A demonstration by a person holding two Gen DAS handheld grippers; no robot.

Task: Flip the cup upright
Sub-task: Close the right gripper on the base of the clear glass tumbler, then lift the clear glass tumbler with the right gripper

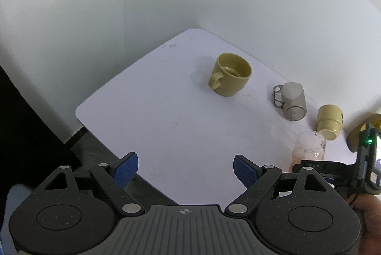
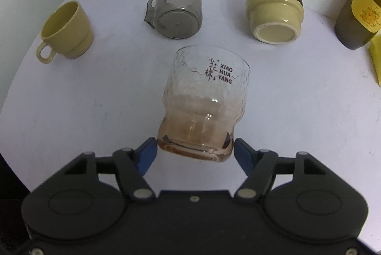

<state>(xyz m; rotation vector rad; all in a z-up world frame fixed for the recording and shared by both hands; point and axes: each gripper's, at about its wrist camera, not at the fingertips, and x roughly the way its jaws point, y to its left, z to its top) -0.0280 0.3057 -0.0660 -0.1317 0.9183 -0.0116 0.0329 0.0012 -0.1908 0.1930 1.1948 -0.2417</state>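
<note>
The right gripper (image 2: 195, 146) clamps the thick base of the glass cup (image 2: 204, 102), which stands inverted at table (image 2: 83, 112) centre, rim apparently down. The left gripper (image 1: 185, 169) hangs open, idle. At 11 and 1 o'clock lie a grey cup (image 2: 177, 7) and a cream cup (image 2: 273, 8), also unturned. Step: grasp made; next, lift and rotate.

left tool (image 1: 185, 170): spread wide | right tool (image 2: 195, 147): pads clamped
</note>
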